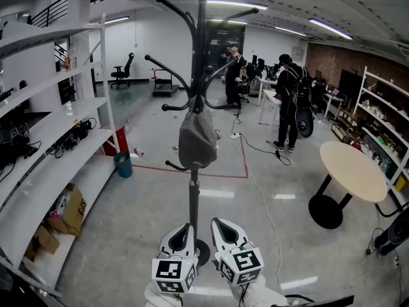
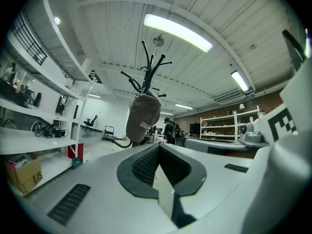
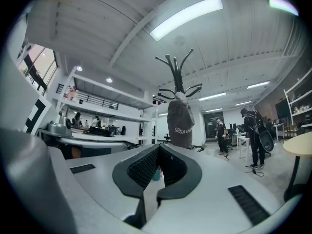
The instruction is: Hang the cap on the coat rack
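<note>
Hovering below cap [image 1: 197, 139]: left gripper [image 1: 181, 230], right gripper [image 1: 223, 228], fingers [image 2: 145, 164] together.

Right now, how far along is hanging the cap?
Done: the cap hangs from an arm of the coat rack, well off the floor. In hand: nothing. The left hand-held gripper and the right hand-held gripper sit low near the rack's base, jaws together and empty. Left: nothing obvious, so the job looks finished.

Left gripper [image 1: 181, 232] and right gripper [image 1: 225, 228] side by side, jaws together.
</note>
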The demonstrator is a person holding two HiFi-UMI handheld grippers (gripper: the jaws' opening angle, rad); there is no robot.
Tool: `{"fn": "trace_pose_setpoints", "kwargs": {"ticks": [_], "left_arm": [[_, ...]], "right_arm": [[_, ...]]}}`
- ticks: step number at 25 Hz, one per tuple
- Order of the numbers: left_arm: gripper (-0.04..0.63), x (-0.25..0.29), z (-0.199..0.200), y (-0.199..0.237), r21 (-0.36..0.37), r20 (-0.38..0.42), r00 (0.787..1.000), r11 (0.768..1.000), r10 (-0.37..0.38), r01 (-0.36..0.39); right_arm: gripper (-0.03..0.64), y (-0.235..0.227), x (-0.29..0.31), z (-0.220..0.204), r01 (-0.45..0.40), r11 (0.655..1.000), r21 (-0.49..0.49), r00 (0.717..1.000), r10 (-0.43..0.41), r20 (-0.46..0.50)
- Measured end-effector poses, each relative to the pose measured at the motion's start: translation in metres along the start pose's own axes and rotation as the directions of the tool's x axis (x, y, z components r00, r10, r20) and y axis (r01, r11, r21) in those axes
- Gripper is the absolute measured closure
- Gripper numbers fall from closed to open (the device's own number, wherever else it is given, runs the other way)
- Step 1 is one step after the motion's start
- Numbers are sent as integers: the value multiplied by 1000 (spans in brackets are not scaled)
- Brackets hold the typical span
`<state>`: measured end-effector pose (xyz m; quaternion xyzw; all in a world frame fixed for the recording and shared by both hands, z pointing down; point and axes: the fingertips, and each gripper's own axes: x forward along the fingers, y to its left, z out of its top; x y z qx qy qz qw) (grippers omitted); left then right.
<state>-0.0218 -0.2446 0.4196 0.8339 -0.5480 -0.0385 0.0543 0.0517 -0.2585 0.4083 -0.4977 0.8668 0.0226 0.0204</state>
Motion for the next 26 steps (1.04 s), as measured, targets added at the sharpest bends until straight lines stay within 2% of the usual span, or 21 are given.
{"fn": "trace_pose_setpoints", "kwargs": {"ticks": [8,26], "left_arm": [[592,2,6,-9,32,9,1000,999,-6,5],[592,1,2,-14,35,6,1000,999,-12,12]], "right_arm": [[607,-7,-4,4,4,1000,13,1000,-4,19],[607,-7,-9,-2,-2,1000,17,1000,2,7]]}}
